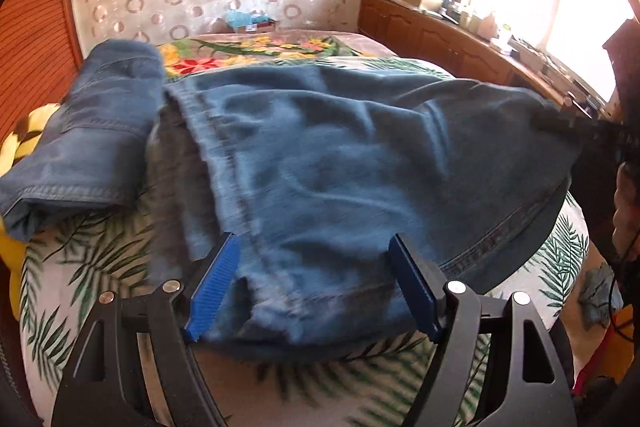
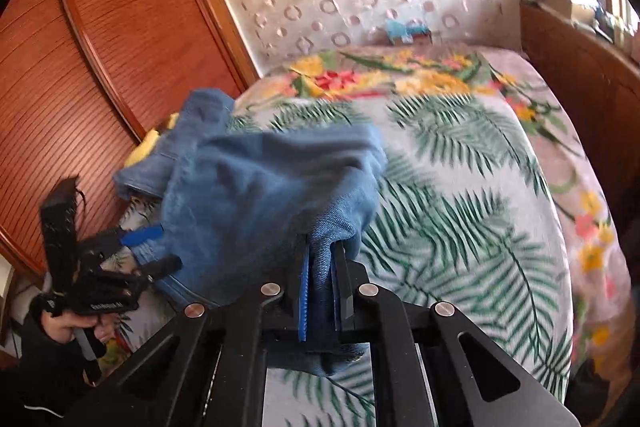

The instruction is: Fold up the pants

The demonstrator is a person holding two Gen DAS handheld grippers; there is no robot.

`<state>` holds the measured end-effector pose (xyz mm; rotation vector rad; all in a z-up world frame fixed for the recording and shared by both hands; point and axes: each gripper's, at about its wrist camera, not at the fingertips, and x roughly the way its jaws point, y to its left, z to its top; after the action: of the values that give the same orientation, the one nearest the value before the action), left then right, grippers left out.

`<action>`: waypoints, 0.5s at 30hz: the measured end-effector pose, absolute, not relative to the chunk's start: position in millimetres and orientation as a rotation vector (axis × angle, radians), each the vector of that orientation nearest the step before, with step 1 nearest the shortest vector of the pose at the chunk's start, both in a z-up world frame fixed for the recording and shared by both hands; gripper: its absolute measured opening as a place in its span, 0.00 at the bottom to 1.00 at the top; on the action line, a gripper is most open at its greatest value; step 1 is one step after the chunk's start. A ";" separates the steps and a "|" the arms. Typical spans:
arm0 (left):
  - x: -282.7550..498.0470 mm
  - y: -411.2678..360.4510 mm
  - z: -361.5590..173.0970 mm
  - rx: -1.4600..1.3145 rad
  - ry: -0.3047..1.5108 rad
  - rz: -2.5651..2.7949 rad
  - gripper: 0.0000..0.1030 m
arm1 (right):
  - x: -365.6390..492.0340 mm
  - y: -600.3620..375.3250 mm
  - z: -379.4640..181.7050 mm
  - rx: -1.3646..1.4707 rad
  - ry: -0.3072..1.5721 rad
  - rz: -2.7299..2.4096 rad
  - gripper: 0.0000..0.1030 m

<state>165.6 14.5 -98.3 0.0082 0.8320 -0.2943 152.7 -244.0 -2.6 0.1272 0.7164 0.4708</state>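
Blue denim pants (image 1: 340, 163) lie spread on the bed, lifted at one corner. My left gripper (image 1: 314, 267) is open, its blue pads (image 1: 216, 283) on either side of the frayed hem and not pressing on it. In the right wrist view the same gripper (image 2: 160, 251) sits at the pants' left edge, held by a gloved hand (image 2: 60, 327). My right gripper (image 2: 320, 251) is shut on a bunched fold of the pants (image 2: 260, 195) and holds it above the bed. It also shows at the pants' far right corner (image 1: 560, 123) in the left wrist view.
A second, folded pair of jeans (image 1: 88, 131) lies at the bed's left side on a yellow cushion (image 1: 24, 143). The palm-leaf bedcover (image 2: 460, 207) stretches right. A wooden wardrobe (image 2: 100, 47) stands left, and a cluttered wooden cabinet (image 1: 440, 35) under a bright window stands right.
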 end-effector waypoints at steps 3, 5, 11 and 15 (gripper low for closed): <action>157.9 29.4 -94.5 -0.007 0.822 -0.273 0.75 | 156.5 -229.8 11.7 0.107 0.678 0.492 0.08; 152.5 40.4 -90.6 -0.019 0.813 -0.259 0.75 | 159.7 -215.7 20.1 0.091 0.660 0.512 0.07; 133.0 81.5 -74.7 -0.050 0.769 -0.205 0.75 | 157.2 -162.8 33.3 0.032 0.613 0.613 0.07; 120.6 110.2 -67.2 -0.057 0.756 -0.158 0.75 | 161.3 -120.0 28.2 -0.017 0.613 0.689 0.07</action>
<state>120.6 110.2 -67.2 -0.0572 0.7558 -0.1576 161.3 -120.0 28.2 -0.0167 0.6134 0.6893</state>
